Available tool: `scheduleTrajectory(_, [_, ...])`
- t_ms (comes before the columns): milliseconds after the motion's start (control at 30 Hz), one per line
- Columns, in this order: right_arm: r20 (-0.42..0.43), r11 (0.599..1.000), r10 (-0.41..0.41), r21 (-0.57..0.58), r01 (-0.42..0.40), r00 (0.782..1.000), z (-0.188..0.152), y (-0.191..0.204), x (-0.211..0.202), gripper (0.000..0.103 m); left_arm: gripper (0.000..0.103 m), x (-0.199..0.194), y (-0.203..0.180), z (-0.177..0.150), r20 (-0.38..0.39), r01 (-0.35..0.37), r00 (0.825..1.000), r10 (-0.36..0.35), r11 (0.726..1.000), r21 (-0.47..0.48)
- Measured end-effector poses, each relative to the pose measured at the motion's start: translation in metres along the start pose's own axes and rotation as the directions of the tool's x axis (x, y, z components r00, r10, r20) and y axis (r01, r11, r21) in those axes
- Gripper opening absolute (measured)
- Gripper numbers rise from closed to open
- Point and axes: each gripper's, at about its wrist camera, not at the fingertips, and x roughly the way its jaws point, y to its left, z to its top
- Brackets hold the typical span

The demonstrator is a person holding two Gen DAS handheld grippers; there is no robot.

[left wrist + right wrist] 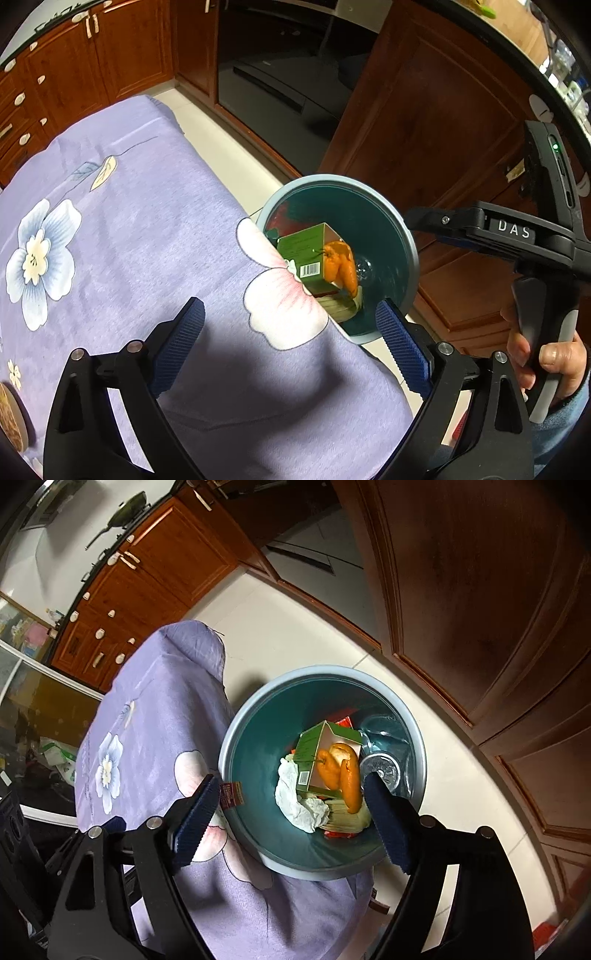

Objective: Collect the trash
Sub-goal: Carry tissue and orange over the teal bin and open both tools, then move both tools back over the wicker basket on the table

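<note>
The right claw (291,812) stands wide with nothing pressed between its blue ribbed pads; a small dark red packet (232,794) shows just beside the tip of the left pad, at about 9 o'clock from the claw's middle, and I cannot tell if it touches the pad or is free. Past the pads, at 12 o'clock, the blue-grey trash bin (236,734) stands on the pale floor, just beside the table edge. Inside it lie a green carton (309,749), an orange peel (349,775), a crumpled white tissue (295,797) and a clear plastic bottle (380,768); some red scraps under them are too hidden to name. The left claw (290,334) is also wide and holds nothing, above the table (129,229) with its lilac flowered cloth. From this view the bin (410,236) is at 1 o'clock and the table edge cuts off its near side, so only the carton (303,251) and the peel (341,266) are clear. At 3 o'clock a hand (546,362) grips the handle of the right tool. At 8 o'clock a round brown thing (11,417) is cut off by the frame.
</note>
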Motion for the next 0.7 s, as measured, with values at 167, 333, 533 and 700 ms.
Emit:
scheduleTrajectory(167, [0.002,1.000,-0.009,-0.012,0.009,1.000,-0.006,0.012,-0.005,0.078,0.095,-0.012,0.013,-0.010,0.017,-0.004,1.000,0.005,1.000,-0.025])
scheduleTrajectory(333, [-0.006,0.998,0.004,-0.056,-0.005,1.000,-0.013,0.037,-0.005,0.078,0.095,-0.038,0.032,-0.031,0.053,-0.026,0.998,0.029,0.998,-0.063])
scheduleTrajectory(533, [-0.017,0.991,0.031,-0.127,-0.033,0.999,-0.029,0.082,-0.004,0.078,0.095,-0.067,0.070,-0.056,0.083,-0.055,0.994,0.067,0.989,-0.136])
scheduleTrajectory(700, [-0.025,0.981,0.042,-0.190,-0.046,0.999,-0.043,0.123,-0.002,0.078,0.095,-0.094,0.107,-0.083,0.109,-0.090,0.988,0.113,0.975,-0.201])
